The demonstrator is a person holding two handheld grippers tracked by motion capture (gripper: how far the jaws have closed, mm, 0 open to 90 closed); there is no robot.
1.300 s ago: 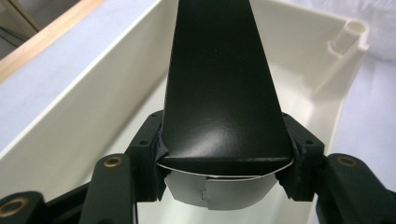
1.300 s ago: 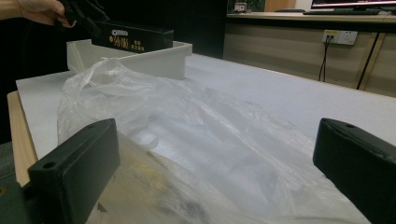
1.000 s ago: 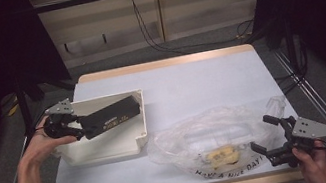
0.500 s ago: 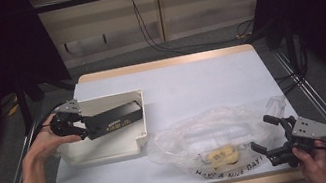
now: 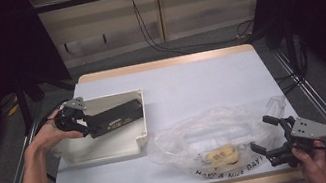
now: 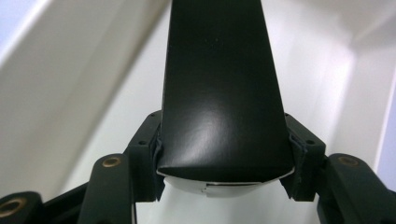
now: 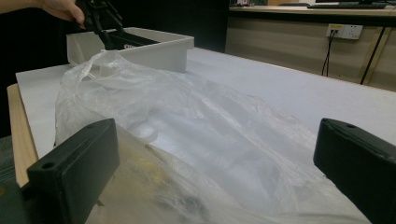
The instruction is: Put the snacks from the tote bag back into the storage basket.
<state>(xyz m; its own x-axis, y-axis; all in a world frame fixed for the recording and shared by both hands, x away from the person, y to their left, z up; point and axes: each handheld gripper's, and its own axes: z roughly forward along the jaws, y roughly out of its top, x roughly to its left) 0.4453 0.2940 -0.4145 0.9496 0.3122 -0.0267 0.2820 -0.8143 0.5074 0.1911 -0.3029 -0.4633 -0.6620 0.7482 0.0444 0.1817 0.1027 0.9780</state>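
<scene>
On the pale table (image 5: 200, 85), our left gripper (image 5: 87, 126) clamps a long black box (image 5: 116, 119) over the white tray (image 5: 105, 150); our right gripper (image 5: 266, 142) gapes beside the clear plastic bag (image 5: 209, 136).

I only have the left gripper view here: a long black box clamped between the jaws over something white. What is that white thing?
Observer: A shallow white tray on the table's left side; the left gripper holds the black box over it.
Operator: What is the other hand doing?
Observer: The right gripper, jaws open, sits at the near right edge of a clear plastic bag.
Operator: Anything inside the bag?
Observer: Something pale yellow lies near its front edge; what it is cannot be told. Black lettering runs along that edge.
</scene>
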